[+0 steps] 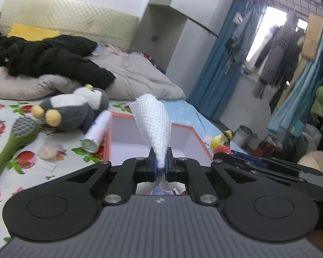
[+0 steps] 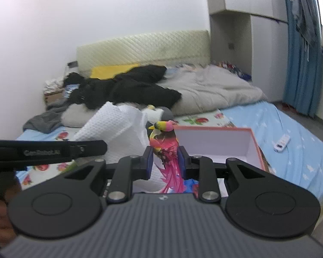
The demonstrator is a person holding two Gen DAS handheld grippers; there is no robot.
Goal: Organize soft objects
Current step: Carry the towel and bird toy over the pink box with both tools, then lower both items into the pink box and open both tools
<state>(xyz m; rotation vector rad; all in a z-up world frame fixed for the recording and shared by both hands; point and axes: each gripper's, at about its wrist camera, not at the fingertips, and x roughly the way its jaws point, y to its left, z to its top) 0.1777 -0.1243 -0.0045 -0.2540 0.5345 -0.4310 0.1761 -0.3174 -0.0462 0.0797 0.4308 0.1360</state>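
Left wrist view: the left gripper is clamped on a white cloth rising toward 12 o'clock, hiding part of the open box behind it.

Right wrist view: the right gripper pinches a toy bird; its tail disappears below the jaws. The box's near edge is hidden.

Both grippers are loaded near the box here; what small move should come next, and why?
Probably lower the left gripper and release the white cloth into the open pink-edged box: the cloth hangs above its empty interior, while the right gripper grips the toy bird beside it.
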